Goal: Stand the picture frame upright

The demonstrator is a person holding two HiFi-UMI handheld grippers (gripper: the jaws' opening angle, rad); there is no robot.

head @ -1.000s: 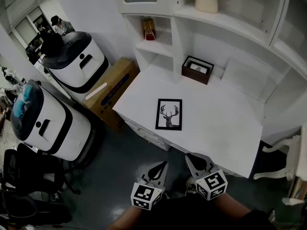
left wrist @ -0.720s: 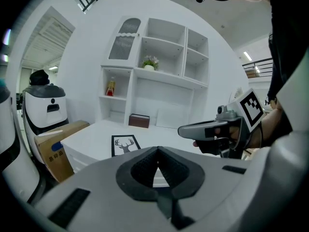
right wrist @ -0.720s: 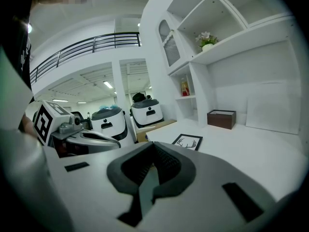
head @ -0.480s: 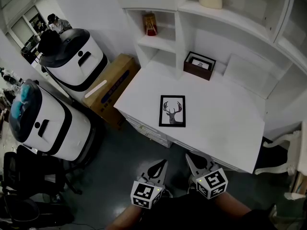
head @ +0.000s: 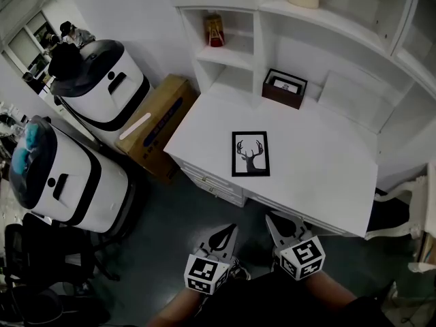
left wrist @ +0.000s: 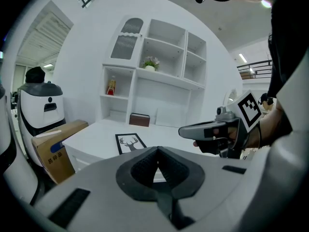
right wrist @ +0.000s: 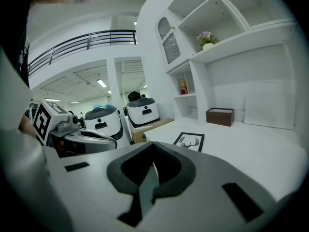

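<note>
— So where's the picture frame (head: 251, 154) right now?

— Flat on its back, deer print up, on the white desk (head: 320, 182), toward the front edge and left of the middle. Nothing touches it. The brown box (head: 285, 88) sits well behind it, by the shelves.

— And the claws?

— Both are short of the desk, over the floor. The left gripper (head: 230, 231) and the right gripper (head: 271, 218) point toward the frame. It lies ahead, roughly between their two lines, beyond the desk's front edge and well apart from either tip.

— Are they holding anything?

— No. Each gripper's own view shows its pads pressed together with nothing caught between them.

— So the step in hand is the approach?

— I'd judge so; the task has not really begun. To do it well, I'd part the jaws before reaching the frame, not over it. A thin frame lying flat gives little to pinch. One claw should come in low at a near edge or corner and tip it up, while the other waits at the opposite side to steady it.

— Will it stand alone?

— Can't tell. Its back is hidden, so any prop leg is unseen. Raise it slowly and keep a claw close until it settles.
</note>
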